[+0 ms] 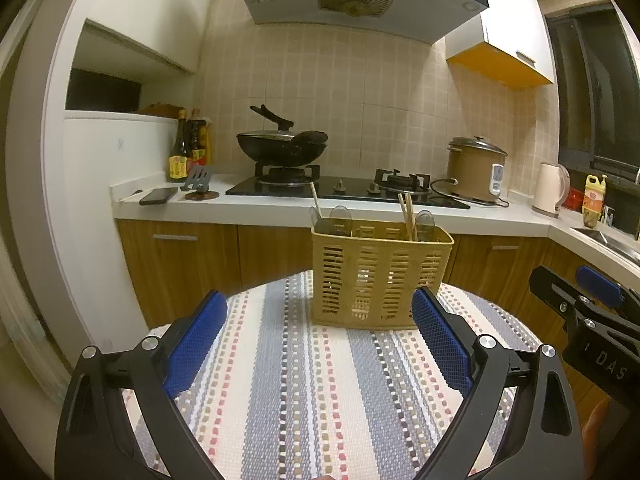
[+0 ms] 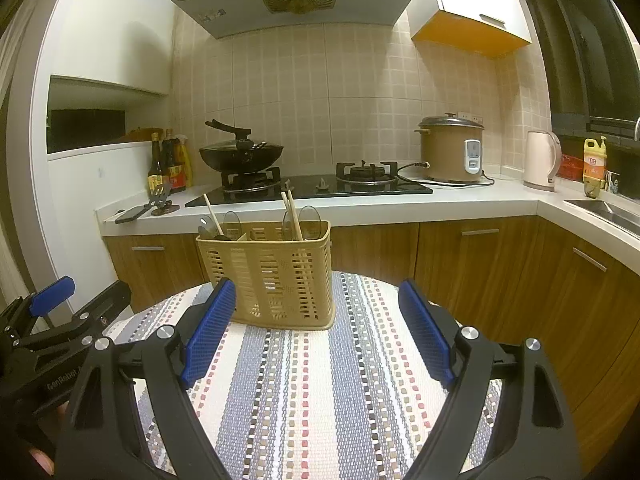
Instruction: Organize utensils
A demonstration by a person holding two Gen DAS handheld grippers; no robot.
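Note:
A tan slotted utensil basket (image 1: 380,276) stands at the far edge of a round table with a striped cloth (image 1: 300,380). It holds wooden chopsticks (image 1: 407,216) and clear plastic spoons (image 1: 340,216). It also shows in the right wrist view (image 2: 272,276), with chopsticks (image 2: 292,216) and spoons (image 2: 310,220). My left gripper (image 1: 320,312) is open and empty above the cloth, in front of the basket. My right gripper (image 2: 316,304) is open and empty, just right of the basket. Each gripper shows at the edge of the other's view.
Behind the table runs a kitchen counter (image 1: 280,208) with a gas hob, a black wok (image 1: 282,146), sauce bottles (image 1: 188,148), a phone (image 1: 158,196), a rice cooker (image 2: 450,148), a kettle (image 2: 540,160) and a sink (image 2: 608,210). Wooden cabinets stand below.

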